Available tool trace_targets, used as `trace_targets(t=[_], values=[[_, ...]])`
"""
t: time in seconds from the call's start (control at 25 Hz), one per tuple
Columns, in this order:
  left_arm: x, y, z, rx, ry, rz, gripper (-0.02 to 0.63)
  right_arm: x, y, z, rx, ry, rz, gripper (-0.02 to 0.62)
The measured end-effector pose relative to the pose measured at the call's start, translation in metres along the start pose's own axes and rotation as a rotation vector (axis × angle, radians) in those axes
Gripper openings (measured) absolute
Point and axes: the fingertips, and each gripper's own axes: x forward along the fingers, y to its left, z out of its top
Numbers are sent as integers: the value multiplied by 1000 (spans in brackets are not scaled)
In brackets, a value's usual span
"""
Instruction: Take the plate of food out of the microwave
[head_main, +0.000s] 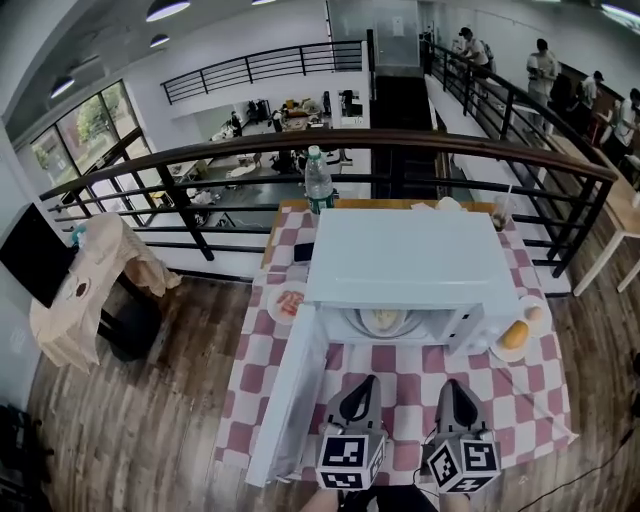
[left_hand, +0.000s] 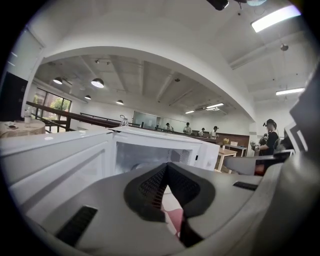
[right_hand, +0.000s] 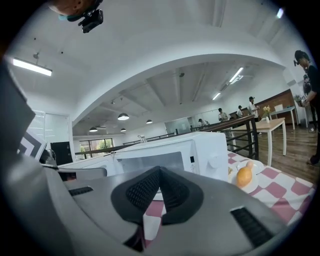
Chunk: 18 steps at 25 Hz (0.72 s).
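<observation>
**Surface** (head_main: 400, 378): table under a red-and-white checked cloth, set against a dark railing.

1. Small plate (head_main: 274, 306), left of the oven, carrying pink and red food.
2. Microwave door (head_main: 288, 400), white, swung fully open toward the near left.
3. Water bottle (head_main: 318, 182), clear with a green label, at the far edge behind the oven. Its print is too small to read.
4. Microwave (head_main: 405, 262), white, at the centre of the surface. A dial and small marks show on its right-hand panel in the right gripper view; they are illegible.
5. Plate of food (head_main: 383, 321), pale, inside the open cavity.
6. Left claw (head_main: 365, 383), near the edge in front of the cavity. Its tips are together and it holds nothing. Its cube bears black-and-white square markers.
7. Right claw (head_main: 452, 386), just beside the left one. It is closed and empty, with a matching marker cube.
8. Cup with straw (head_main: 500, 212), at the far right corner.
9. Side plate (head_main: 499, 353), right of the oven, holding an orange-yellow item.
</observation>
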Motion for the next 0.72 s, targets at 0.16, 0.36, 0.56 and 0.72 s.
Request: trace_targets(t=[0.16, 0.36, 0.56, 0.72], values=[[22, 1, 1, -14, 10, 42, 18, 26, -9, 3, -2, 25, 50, -3], [49, 4, -4, -42, 20, 89, 18, 54, -25, 2, -8, 59, 103, -3], [65, 10, -13, -78, 43, 139, 18, 77, -37, -7, 5, 102, 138, -3], [73, 17, -21, -96, 59, 183, 18, 91, -37, -15, 3, 134, 182, -3]])
